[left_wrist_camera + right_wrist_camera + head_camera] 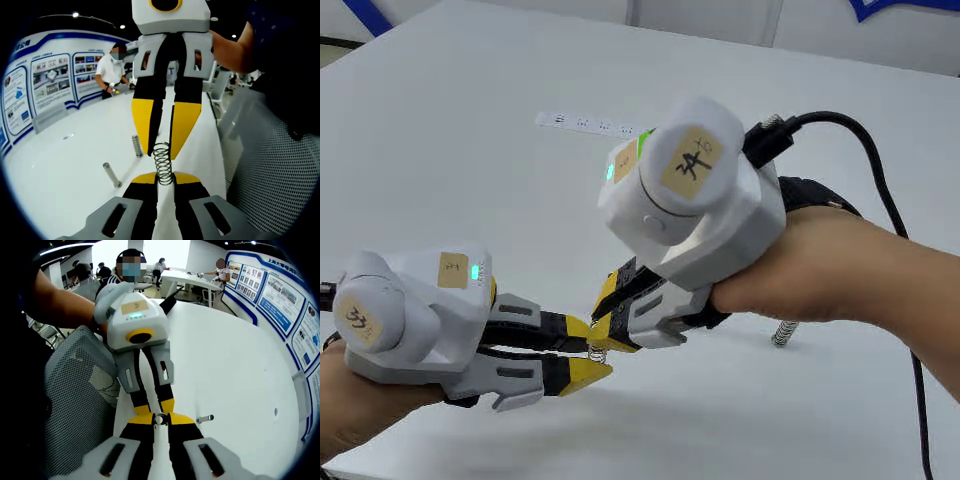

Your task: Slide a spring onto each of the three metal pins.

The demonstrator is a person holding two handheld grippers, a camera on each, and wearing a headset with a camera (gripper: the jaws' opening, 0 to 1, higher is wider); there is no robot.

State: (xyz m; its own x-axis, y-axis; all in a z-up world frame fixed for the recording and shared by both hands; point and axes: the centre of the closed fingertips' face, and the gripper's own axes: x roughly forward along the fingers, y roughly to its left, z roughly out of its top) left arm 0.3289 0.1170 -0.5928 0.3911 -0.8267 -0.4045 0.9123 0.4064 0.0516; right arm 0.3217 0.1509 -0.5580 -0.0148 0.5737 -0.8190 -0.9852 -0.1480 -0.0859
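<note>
White and wide, the surface (470,150) carries a pale printed strip (585,124) far off, and wall posters and other people show behind in the gripper views. Above the near edge the two grippers meet tip to tip.

The left gripper (161,179) has its yellow-tipped jaws drawn close, pinching the near end of a small coiled steel spring (162,162). The spring's long axis runs straight ahead along those jaws, away from the left gripper and toward the other one. The right gripper (161,420) faces it with jaws likewise nearly together, its tips pressed on either side of the far end. In the right gripper view the spring is seen end-on, as a small ring between the tips. Whether a pin sits inside the coil cannot be told.

A bare metal pin (111,174) lies on the surface to one side, apart from both grippers. A second spring (783,332) rests on the surface just beside the person's right hand (800,270).
</note>
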